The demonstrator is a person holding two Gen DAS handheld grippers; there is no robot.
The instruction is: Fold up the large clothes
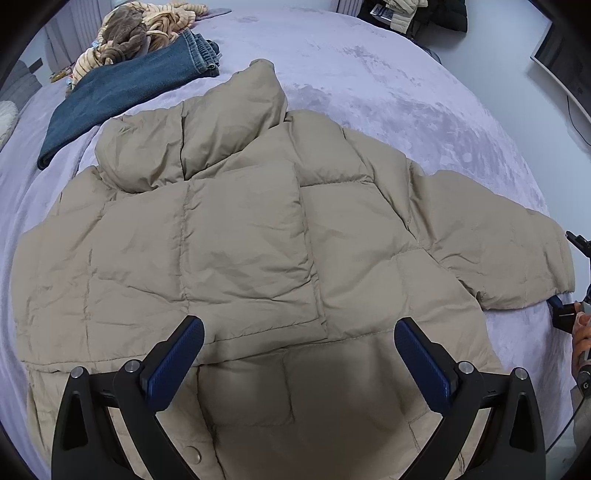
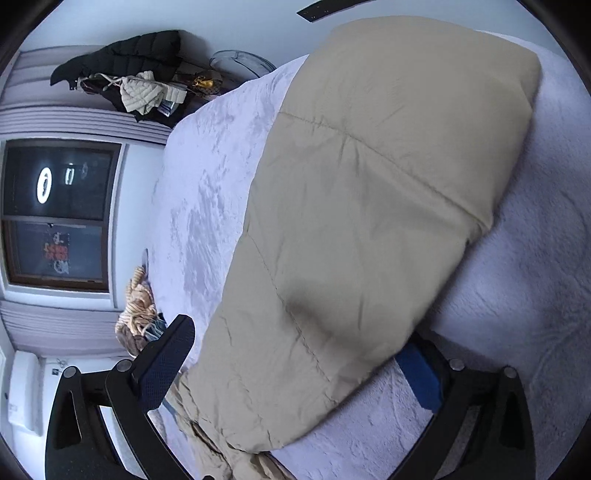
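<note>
A beige puffer jacket [image 1: 240, 229] lies spread flat on the lavender bed cover [image 1: 388, 74], collar away from me. My left gripper [image 1: 299, 326] hovers open over the jacket's hem, and nothing is between its blue pads. The jacket's right sleeve [image 1: 498, 240] stretches out to the right. In the right wrist view that sleeve [image 2: 369, 192] runs between the wide-apart fingers of my right gripper [image 2: 299, 332]. Its cuff end drapes over the right finger [image 2: 421, 373] and partly hides it. The left finger [image 2: 166, 362] stands clear of the cloth.
Folded blue jeans [image 1: 122, 96] and a heap of striped tan cloth [image 1: 147, 26] lie at the bed's far left. Dark and cream clothes [image 2: 129, 74] are piled beyond the bed. A person's hand [image 1: 581, 332] shows by the sleeve cuff. A dark window [image 2: 59, 214] is behind.
</note>
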